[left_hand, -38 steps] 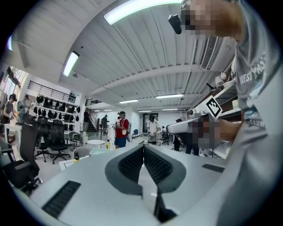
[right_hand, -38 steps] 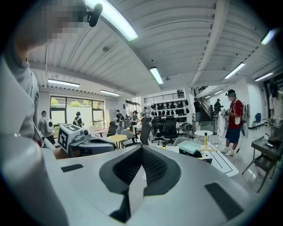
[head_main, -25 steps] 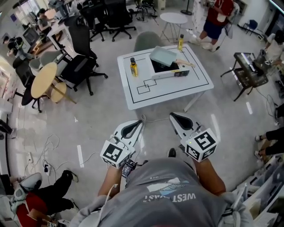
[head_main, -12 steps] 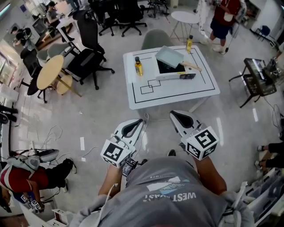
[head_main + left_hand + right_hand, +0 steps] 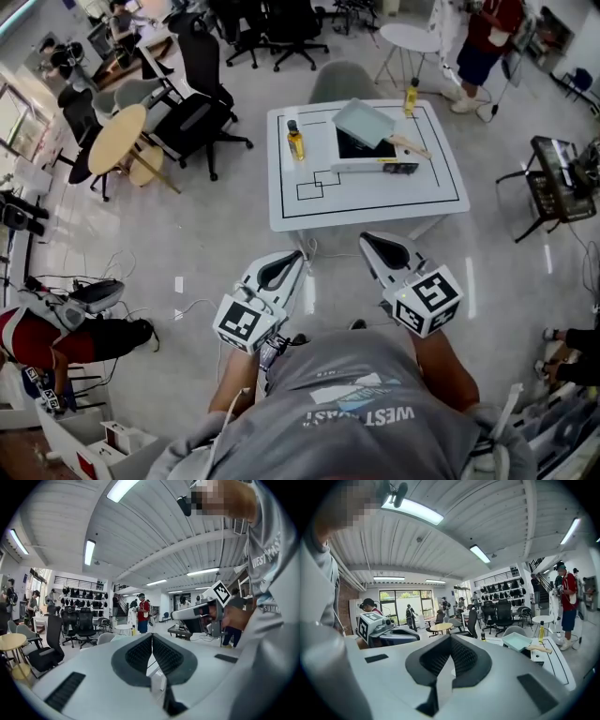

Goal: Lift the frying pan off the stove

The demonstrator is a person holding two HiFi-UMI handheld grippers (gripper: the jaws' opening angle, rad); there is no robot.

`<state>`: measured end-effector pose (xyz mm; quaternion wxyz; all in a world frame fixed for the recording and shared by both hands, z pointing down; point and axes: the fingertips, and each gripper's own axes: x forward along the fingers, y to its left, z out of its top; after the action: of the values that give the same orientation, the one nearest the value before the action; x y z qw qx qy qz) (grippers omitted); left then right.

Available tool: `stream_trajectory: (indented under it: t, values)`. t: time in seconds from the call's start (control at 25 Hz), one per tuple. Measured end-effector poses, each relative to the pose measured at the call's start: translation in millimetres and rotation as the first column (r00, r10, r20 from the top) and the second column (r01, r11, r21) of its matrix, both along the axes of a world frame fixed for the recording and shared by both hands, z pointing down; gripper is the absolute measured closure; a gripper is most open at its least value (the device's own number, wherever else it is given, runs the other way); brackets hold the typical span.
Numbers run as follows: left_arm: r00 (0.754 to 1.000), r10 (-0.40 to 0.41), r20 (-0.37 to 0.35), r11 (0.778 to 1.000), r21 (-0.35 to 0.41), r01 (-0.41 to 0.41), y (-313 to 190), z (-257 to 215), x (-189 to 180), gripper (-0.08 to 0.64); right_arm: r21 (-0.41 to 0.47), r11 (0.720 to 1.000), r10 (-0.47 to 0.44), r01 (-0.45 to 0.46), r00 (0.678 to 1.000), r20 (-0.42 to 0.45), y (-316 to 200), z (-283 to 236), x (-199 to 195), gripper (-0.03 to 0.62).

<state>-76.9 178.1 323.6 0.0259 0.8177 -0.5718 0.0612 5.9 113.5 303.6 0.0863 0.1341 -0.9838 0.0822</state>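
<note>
A pale teal square frying pan with a wooden handle sits on a black portable stove on the white table ahead. The right gripper view shows the pan at mid right, far off. My left gripper and right gripper are held side by side in front of my chest, well short of the table. Both are shut with nothing between the jaws; their pads meet in the left gripper and right gripper views.
A yellow bottle stands on the table's left part and another at its far right corner. Office chairs, a round wooden table and a folding stand surround it. Cables lie on the floor. People stand beyond.
The table with the pan has drifted right and slightly nearer in the head view as I move across the floor. Both grippers keep their pose and stay shut.
</note>
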Motion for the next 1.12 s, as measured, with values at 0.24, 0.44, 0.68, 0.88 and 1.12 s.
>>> stream_trajectory:
  t: [0.24,0.44,0.68,0.88,1.12]
  values:
    - [1.0,-0.01,0.015,1.0,-0.01,0.01,-25.5,2.7,35.8,0.56,-0.011,1.0,-0.019,0.019,1.0,0.012,-26.2,3.7,30.1,0.581]
    - [1.0,-0.004,0.016,1.0,-0.012,0.004,-44.0,3.3,69.7,0.56,-0.021,1.0,-0.008,0.009,1.0,0.028,-47.0,9.7,62.2,0.581]
    - [0.997,0.059,0.043,0.998,-0.033,-0.058,-61.1,8.7,95.5,0.56,-0.043,0.999,0.035,-0.034,0.999,0.038,-62.3,14.9,86.0,0.581]
    - [0.99,0.137,0.015,0.99,-0.032,-0.136,-87.7,4.4,103.6,0.56,-0.036,0.992,0.122,-0.12,0.992,0.045,-79.5,11.6,99.1,0.581]
    - [0.96,0.279,0.035,0.96,0.007,-0.279,-115.0,-10.0,115.5,0.56,-0.008,0.964,0.267,-0.267,0.963,0.044,-89.8,-0.9,125.1,0.581]
